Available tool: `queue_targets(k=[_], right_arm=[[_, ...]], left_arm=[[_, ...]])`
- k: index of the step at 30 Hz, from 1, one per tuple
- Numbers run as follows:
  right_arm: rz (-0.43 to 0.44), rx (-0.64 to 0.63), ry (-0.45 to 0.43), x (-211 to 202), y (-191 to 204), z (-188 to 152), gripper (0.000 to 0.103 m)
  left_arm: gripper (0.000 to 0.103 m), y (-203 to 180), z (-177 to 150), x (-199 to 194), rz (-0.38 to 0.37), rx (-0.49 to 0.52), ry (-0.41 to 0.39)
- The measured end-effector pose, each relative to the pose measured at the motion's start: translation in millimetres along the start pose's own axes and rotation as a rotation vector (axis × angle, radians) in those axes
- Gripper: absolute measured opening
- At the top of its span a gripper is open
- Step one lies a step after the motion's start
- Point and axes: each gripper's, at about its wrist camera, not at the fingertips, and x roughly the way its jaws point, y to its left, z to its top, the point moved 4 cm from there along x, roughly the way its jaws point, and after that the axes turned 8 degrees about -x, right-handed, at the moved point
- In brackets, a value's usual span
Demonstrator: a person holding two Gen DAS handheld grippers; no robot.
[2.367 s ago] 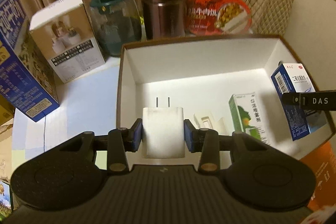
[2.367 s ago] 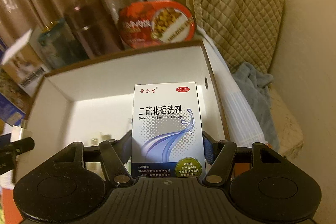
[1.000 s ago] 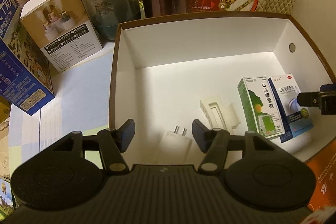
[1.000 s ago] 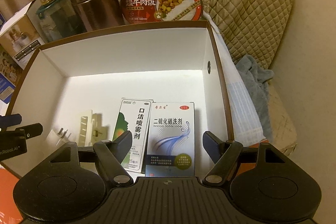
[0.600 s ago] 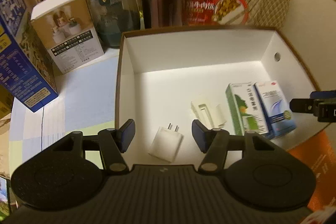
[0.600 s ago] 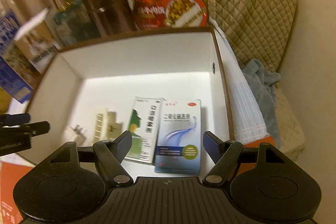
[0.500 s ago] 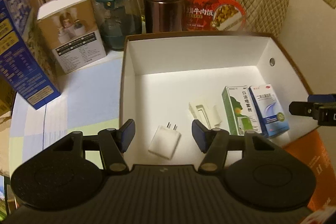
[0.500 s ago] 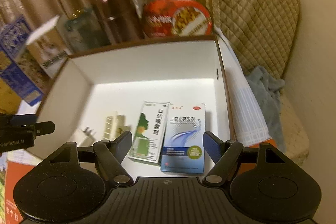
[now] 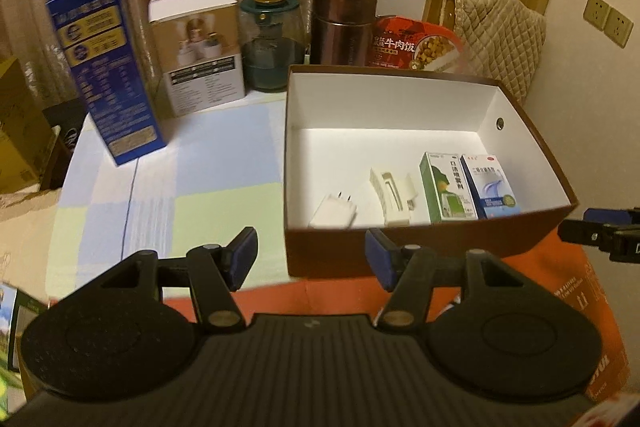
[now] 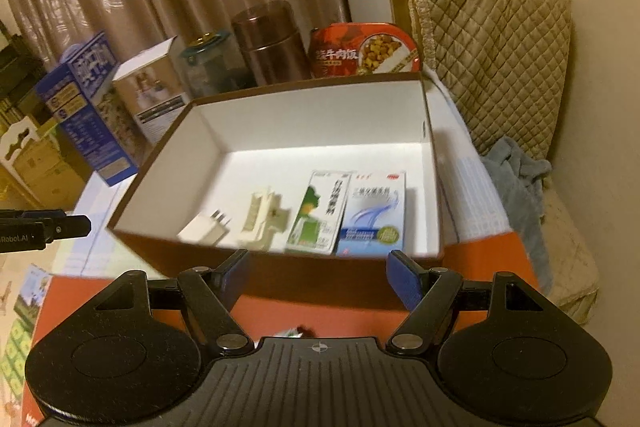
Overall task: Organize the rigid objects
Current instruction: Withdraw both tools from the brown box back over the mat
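A brown box with a white inside (image 9: 520, 107) (image 10: 168, 163) stands on the table. In it lie a white charger plug (image 9: 334, 213) (image 10: 204, 227), a cream plastic piece (image 9: 390, 193) (image 10: 262, 215), a green medicine carton (image 9: 446, 187) (image 10: 320, 213) and a blue-white medicine carton (image 9: 492, 185) (image 10: 372, 213), side by side near the front wall. My left gripper (image 9: 310, 255) is open and empty, in front of the box. My right gripper (image 10: 318, 273) is open and empty, also in front of the box; it shows at the right edge of the left wrist view (image 9: 600, 235).
Behind and left of the box stand a tall blue carton (image 9: 104, 63), a white product box (image 9: 196, 47), a glass jar with a green lid (image 9: 272, 41), a brown canister (image 9: 346, 21) and a red meal tray (image 9: 416, 45). An orange box (image 10: 320, 311) lies under the grippers. A quilted cloth (image 10: 492, 55) hangs at the right.
Both grippers let go of the charger and the blue-white carton inside the box, then pulled back and up out of it. Both are open and outside the front wall now.
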Motion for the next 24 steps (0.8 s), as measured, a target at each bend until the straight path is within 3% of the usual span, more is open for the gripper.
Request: queue_targets(k=[10, 24], right_arm=[[0.053, -0.024, 0.03, -20.3, 30.8, -39.4, 0.071], [0.102, -0.061, 0.138, -19.8, 59.2, -101.4, 0.071]], left_arm=[[0.056, 7.3, -55.6, -36.6, -0.005, -0.038, 0.013], [0.053, 12.7, -123.1, -47.4, -0.013, -0.067, 0.07]])
